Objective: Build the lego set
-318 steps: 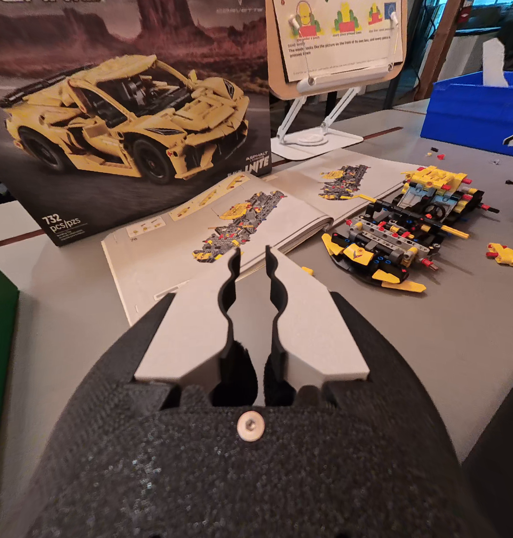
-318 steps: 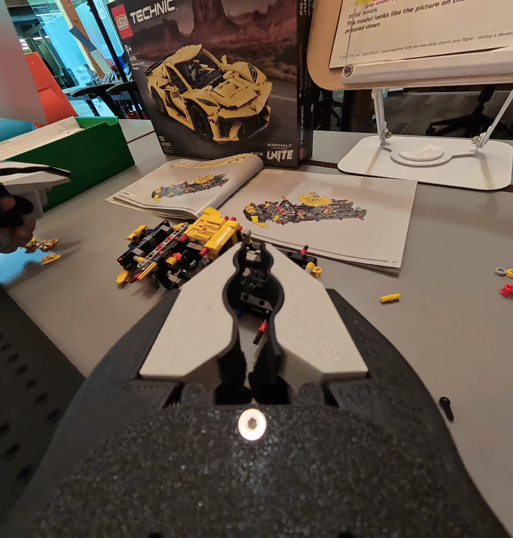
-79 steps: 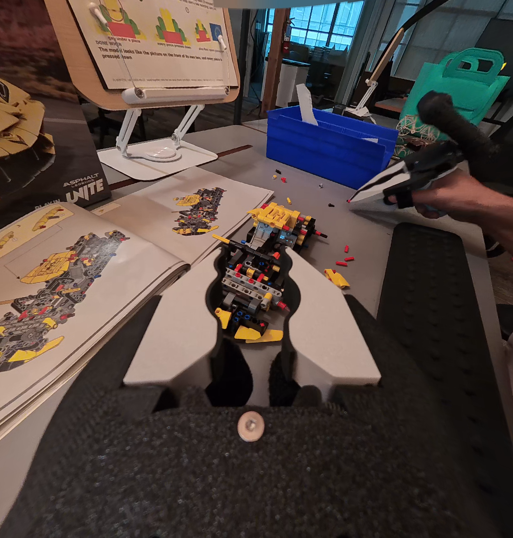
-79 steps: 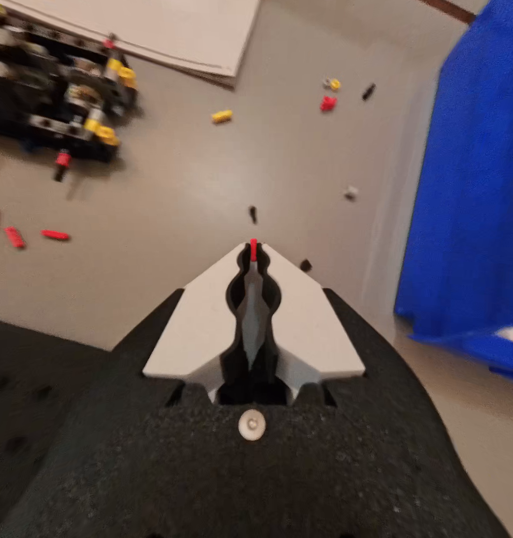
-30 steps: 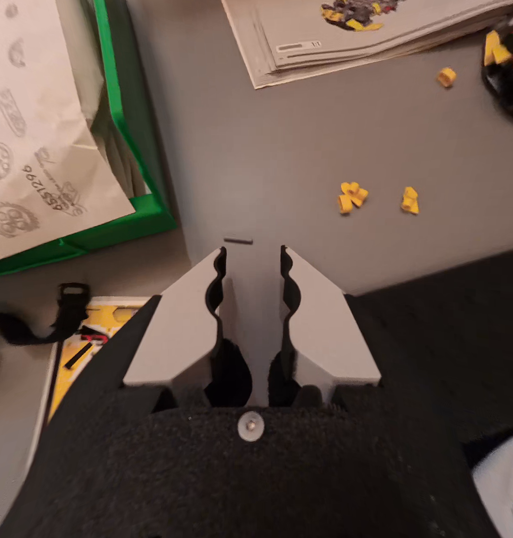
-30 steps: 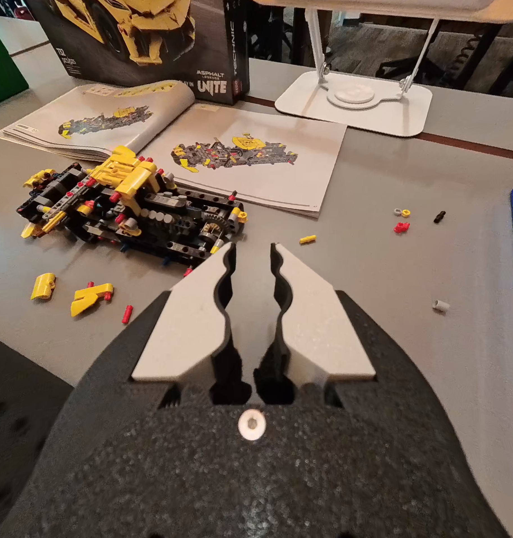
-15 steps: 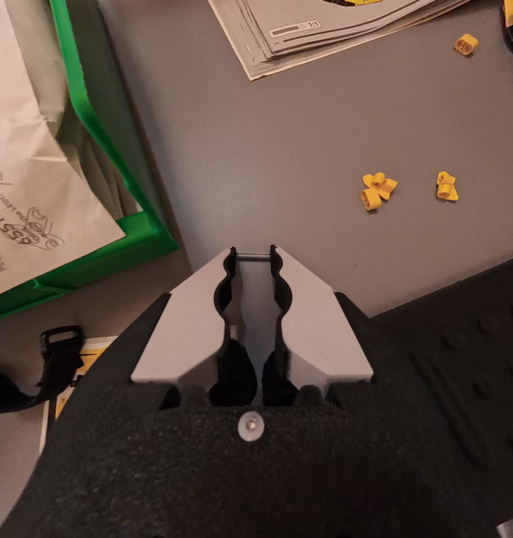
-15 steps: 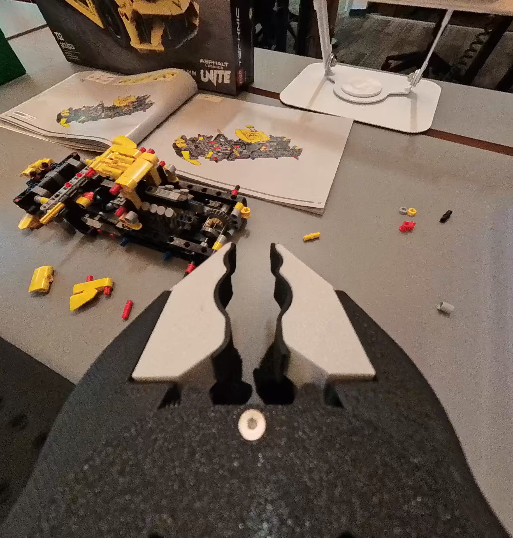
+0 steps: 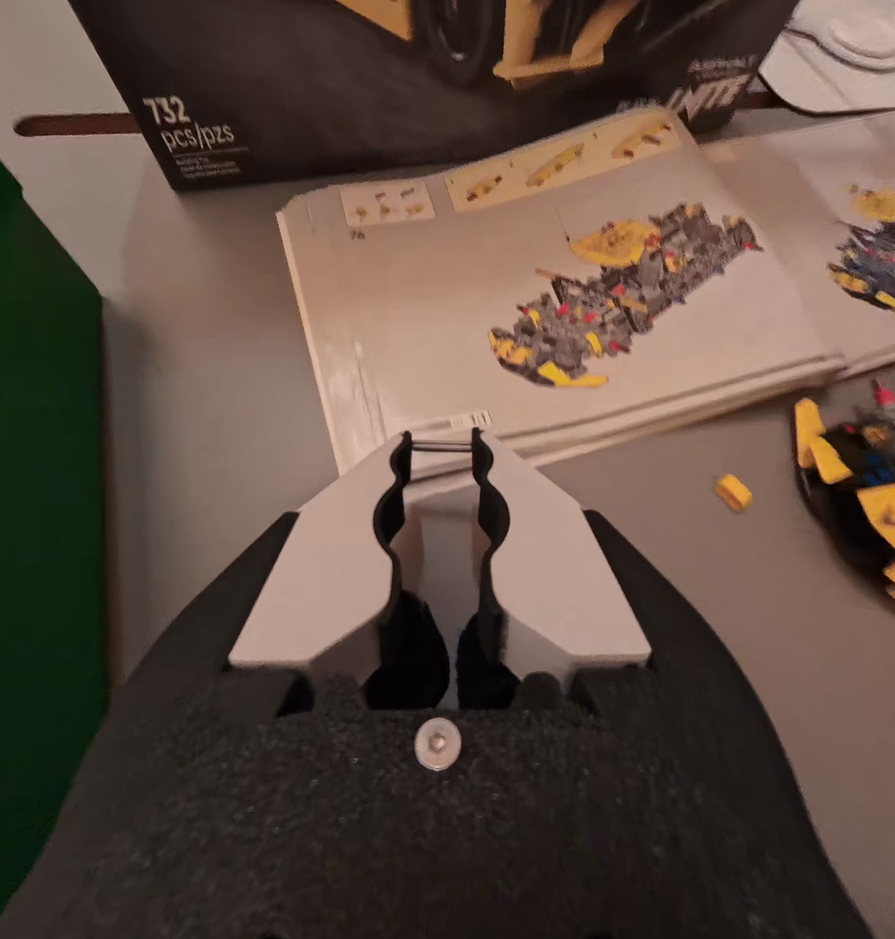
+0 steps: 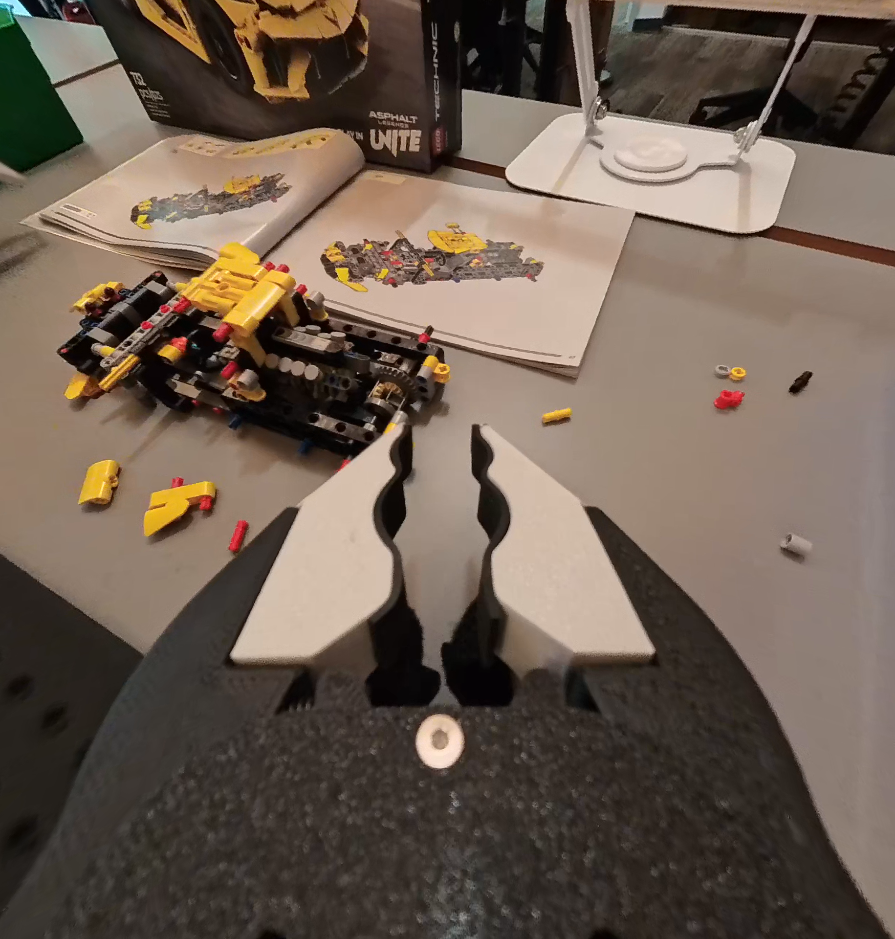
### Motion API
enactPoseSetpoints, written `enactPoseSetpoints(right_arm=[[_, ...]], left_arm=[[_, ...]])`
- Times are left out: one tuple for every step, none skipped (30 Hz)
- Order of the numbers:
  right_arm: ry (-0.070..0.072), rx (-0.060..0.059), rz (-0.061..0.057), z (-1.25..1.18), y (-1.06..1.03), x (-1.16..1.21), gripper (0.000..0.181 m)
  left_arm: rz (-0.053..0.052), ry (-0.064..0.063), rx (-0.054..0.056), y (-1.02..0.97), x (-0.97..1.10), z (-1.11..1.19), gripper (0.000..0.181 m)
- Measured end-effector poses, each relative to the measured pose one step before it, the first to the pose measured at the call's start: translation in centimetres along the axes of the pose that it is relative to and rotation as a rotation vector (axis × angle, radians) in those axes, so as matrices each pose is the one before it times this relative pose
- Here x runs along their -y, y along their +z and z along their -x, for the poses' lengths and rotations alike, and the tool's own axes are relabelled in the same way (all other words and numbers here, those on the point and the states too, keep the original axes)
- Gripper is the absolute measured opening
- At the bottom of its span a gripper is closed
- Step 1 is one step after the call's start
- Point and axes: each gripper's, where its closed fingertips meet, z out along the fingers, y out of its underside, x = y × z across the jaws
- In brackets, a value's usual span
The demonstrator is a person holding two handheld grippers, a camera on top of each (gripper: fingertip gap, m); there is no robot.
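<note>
While the left gripper (image 9: 440, 446) pinches one thin black axle (image 9: 440, 447) endwise, the right gripper (image 10: 441, 432) sits spread, lower centre, beside one half-built car (image 10: 252, 350).

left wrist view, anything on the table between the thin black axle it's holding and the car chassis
Little does: the left gripper pinches the thin black axle end to end over the manual; toward the car chassis lies only one small yellow piece.

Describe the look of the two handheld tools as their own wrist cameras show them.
The left tool and the right tool look alike: two light grey, wedge-shaped fingers with wavy black inner edges, set in a broad black body with a rough, grainy surface. A single round silver screw sits at the centre below the fingers. No cables, markings or sleeves show.
</note>
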Motion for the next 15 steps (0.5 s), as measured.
enactPoseSetpoints(right_arm=[[-0.0067, 0.0042, -0.0001, 0.124, -0.001, 0.005, 0.021], [-0.0052, 0.0038, 0.0031, 0.096, 0.039, -0.04, 0.021], [-0.0035, 0.0045, 0.0052, 0.092, 0.051, -0.065, 0.021], [-0.0036, 0.0042, 0.0044, 0.088, 0.048, -0.059, 0.021], [-0.0046, 0.0018, 0.0031, 0.072, 0.04, -0.038, 0.021], [-0.0053, 0.0003, 0.0028, 0.047, 0.038, -0.024, 0.021], [-0.0046, 0.0013, 0.0041, 0.061, 0.055, -0.051, 0.021], [-0.0031, 0.0021, 0.004, 0.052, 0.045, -0.042, 0.02], [-0.0028, -0.0004, -0.0004, 0.018, -0.011, 0.008, 0.02], [-0.0042, -0.0026, -0.0057, 0.004, -0.051, 0.087, 0.019], [-0.0021, -0.0012, -0.0065, -0.001, -0.049, 0.086, 0.017], [0.0045, 0.0016, -0.0015, -0.037, 0.001, 0.019, 0.017], [0.0111, 0.0045, 0.0033, -0.055, 0.032, -0.046, 0.016], [0.0132, 0.0055, 0.0042, -0.058, 0.036, -0.07, 0.016], [0.0107, 0.0036, 0.0011, -0.072, 0.009, -0.029, 0.016]], left_arm=[[0.0028, 0.031, 0.0341, 0.585, 0.275, 0.183, 0.023], [0.0121, 0.0339, 0.04, 0.506, 0.007, 0.175, 0.023], [0.0109, 0.0134, 0.027, 0.416, -0.053, -0.046, 0.023], [0.0048, -0.0032, 0.0106, 0.318, 0.011, -0.216, 0.023], [0.0079, -0.0039, 0.0116, 0.297, 0.003, -0.113, 0.023], [0.0143, 0.0016, 0.0183, 0.307, -0.065, 0.069, 0.023], [0.0216, 0.0074, 0.0129, 0.329, -0.199, 0.063, 0.023], [0.0257, 0.0055, 0.0124, 0.294, -0.322, 0.106, 0.023], [0.0165, 0.0039, 0.0186, 0.193, -0.315, 0.235, 0.023], [0.0052, 0.0003, 0.0203, 0.094, -0.258, 0.32, 0.023], [-0.0007, -0.0134, 0.0096, 0.01, -0.189, 0.222, 0.023], [-0.0034, -0.0234, -0.0113, -0.031, -0.094, -0.04, 0.023], [0.0018, -0.0234, -0.0194, -0.032, -0.105, -0.151, 0.023], [0.003, -0.0143, -0.0101, 0.015, -0.111, -0.037, 0.023], [0.0022, -0.002, -0.0029, 0.076, -0.116, 0.018, 0.023]])
